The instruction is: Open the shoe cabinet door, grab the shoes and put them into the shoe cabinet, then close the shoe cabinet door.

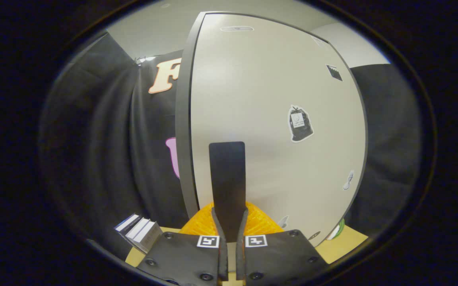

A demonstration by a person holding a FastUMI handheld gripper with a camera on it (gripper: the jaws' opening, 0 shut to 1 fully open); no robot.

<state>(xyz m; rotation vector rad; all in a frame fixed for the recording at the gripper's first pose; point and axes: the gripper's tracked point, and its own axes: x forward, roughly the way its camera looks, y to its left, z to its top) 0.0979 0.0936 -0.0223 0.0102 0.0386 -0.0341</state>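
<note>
I see the gripper (229, 216) clenched on the dark door handle (227, 178) at 12 o'clock from its fingers, orange mesh item (261, 222) just behind, pale cabinet door (276, 119) beyond, small boxes (139, 230) at 10 o'clock.

Tan tabletop (344, 246) carries shoe cabinet (276, 131), small boxes (139, 230) at its left.
</note>
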